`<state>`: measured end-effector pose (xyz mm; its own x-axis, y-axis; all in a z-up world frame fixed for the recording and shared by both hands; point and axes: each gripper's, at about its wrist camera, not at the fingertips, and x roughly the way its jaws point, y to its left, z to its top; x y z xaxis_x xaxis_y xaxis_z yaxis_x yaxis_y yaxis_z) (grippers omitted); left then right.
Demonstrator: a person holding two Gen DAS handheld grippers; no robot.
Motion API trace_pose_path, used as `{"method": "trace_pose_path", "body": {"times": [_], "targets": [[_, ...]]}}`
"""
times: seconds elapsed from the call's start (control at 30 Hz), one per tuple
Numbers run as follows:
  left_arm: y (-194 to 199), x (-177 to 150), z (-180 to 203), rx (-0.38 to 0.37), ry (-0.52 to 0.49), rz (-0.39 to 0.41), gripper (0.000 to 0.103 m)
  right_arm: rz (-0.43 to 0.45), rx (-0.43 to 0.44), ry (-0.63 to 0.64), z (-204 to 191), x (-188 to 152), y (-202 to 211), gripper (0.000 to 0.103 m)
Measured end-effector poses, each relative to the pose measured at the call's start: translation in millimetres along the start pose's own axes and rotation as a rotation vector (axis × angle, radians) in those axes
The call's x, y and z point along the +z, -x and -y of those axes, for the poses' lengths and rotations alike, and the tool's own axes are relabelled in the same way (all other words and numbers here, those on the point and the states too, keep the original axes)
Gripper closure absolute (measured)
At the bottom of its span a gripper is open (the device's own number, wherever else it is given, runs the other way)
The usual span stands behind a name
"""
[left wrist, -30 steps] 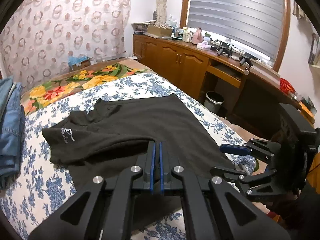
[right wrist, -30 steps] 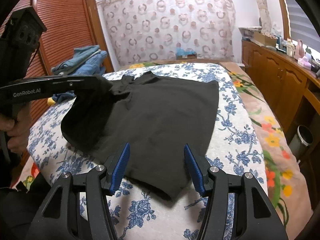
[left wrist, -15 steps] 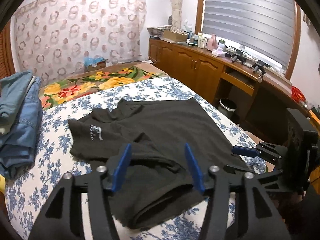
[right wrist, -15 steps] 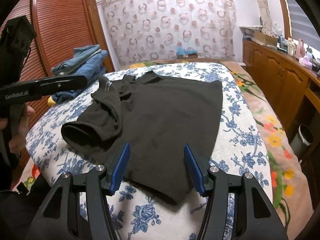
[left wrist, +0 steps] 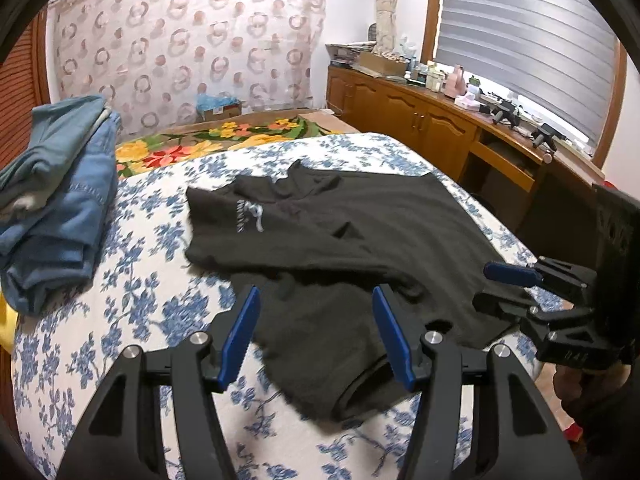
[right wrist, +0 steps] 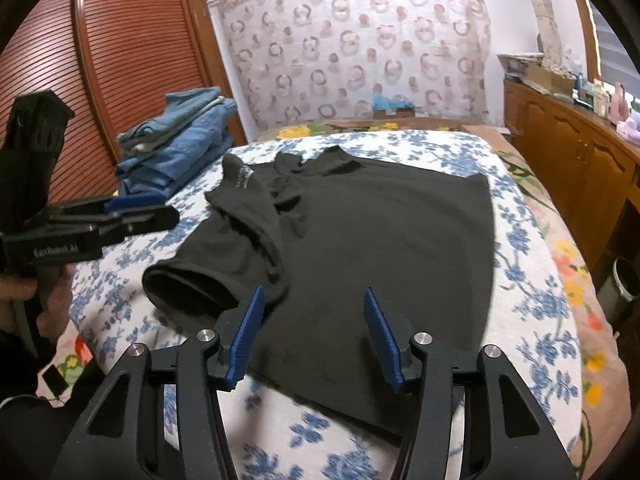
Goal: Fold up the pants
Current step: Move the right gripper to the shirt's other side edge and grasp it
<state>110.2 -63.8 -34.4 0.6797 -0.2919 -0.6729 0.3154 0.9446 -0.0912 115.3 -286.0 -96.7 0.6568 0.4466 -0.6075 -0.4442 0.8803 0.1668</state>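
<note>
A black garment [left wrist: 340, 232] lies spread on the floral bed cover, with a white logo near its far left and a sleeve-like tube folded over at the near end. It also shows in the right wrist view [right wrist: 380, 240]. My left gripper [left wrist: 316, 320] is open and empty, held above the folded near end. My right gripper [right wrist: 312, 320] is open and empty above the garment's near edge. The right gripper also shows at the right of the left wrist view [left wrist: 516, 284]. The left gripper also shows at the left of the right wrist view [right wrist: 136, 210].
Folded blue jeans [left wrist: 56, 200] are stacked at the bed's left side, also in the right wrist view [right wrist: 180, 148]. A wooden cabinet [left wrist: 420, 124] with clutter runs along the right. A bin [right wrist: 624, 284] stands on the floor. A louvred wardrobe [right wrist: 120, 60] is on the left.
My left gripper opened and let go of the garment's fold, which dropped onto the garment. The left gripper then drew back and rose. The right gripper stayed open.
</note>
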Motion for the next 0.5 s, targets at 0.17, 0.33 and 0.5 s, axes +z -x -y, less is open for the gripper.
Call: {"method": "trace_pose_path", "body": {"times": [0.17, 0.33, 0.5], "targets": [[-6, -13, -8, 0.014, 0.011, -0.027, 0.045, -0.01, 0.021, -0.001, -11, 4, -10, 0.056], [-15, -27, -13, 0.027, 0.019, -0.067, 0.045, -0.034, 0.03, -0.001, -17, 6, -22, 0.059], [-21, -39, -17, 0.029, 0.029, -0.098, 0.045, -0.062, 0.038, -0.006, -22, 4, -32, 0.059]]}}
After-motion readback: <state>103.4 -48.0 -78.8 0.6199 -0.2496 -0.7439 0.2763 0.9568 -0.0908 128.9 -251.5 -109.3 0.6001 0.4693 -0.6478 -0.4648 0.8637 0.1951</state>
